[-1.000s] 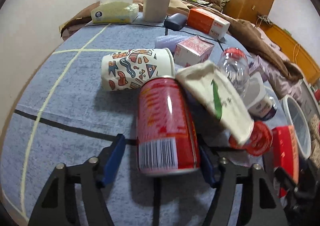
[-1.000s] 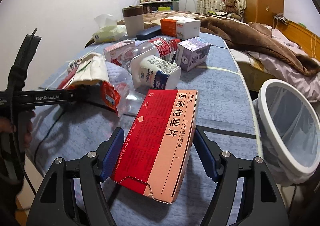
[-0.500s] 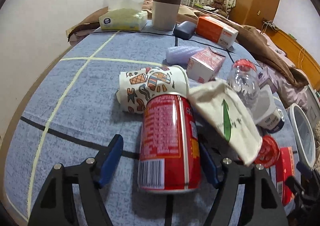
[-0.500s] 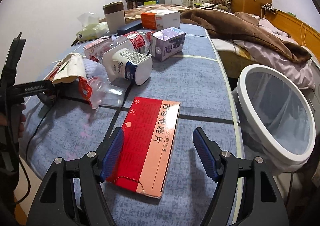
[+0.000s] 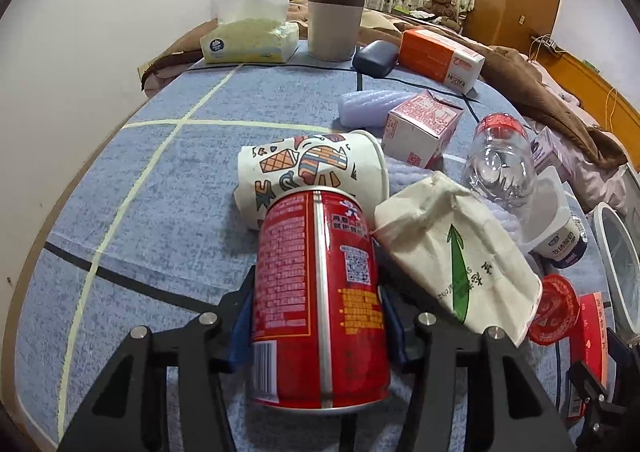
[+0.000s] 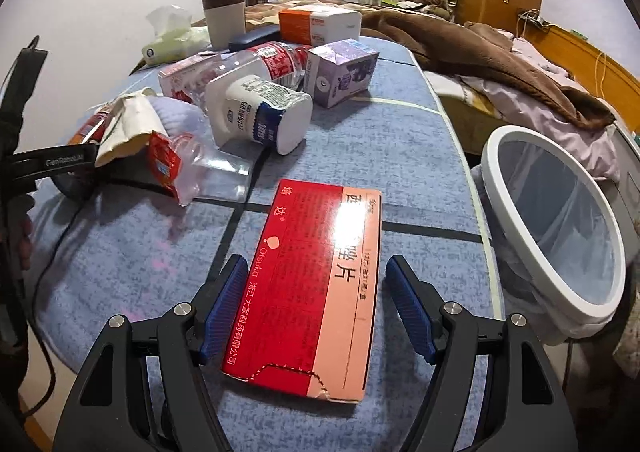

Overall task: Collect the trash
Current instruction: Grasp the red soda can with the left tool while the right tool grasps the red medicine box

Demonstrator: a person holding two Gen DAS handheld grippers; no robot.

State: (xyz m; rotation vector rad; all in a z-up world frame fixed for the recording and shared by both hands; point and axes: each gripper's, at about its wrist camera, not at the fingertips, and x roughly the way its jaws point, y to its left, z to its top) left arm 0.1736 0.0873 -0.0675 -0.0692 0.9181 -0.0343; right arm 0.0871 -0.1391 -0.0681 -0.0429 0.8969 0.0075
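Now the red can (image 5: pixel 320 292) fills the left wrist view: a red drinks can lying on its side on the blue checked worktop (image 5: pixel 160 180), silver seam facing up, barcode at the near rim, yellow and white print down its flank. Its far end is up against a patterned paper cup (image 5: pixel 312 172), also on its side, and a crumpled cream paper bag (image 5: pixel 456 252) with a green arrow leans in just beside it on the right.

A second ago the left hand-held gripper (image 5: pixel 320 328) stood wide with the can loose between its blue pads; its jaws have just been closing, and now both pads press against the can's sides, so it is gripping the can. The paper cup, which lay apart from the can back then, now sits right at its far end.

Over on the right, the red and pink medicine box (image 6: pixel 316 284) lies flat on the worktop near its front edge, Chinese print on its lid, the near flap torn along a perforated line. The right hand-held gripper (image 6: pixel 316 308) straddles it, jaws apart, a clear gap showing between the box and the right pad; the left pad is close to the box edge. It was spread like that a second ago too.

Both hand-held grippers slope down toward the worktop. A white-rimmed bin (image 6: pixel 560 236) with a clear liner stands just off the worktop's right edge, near the box.
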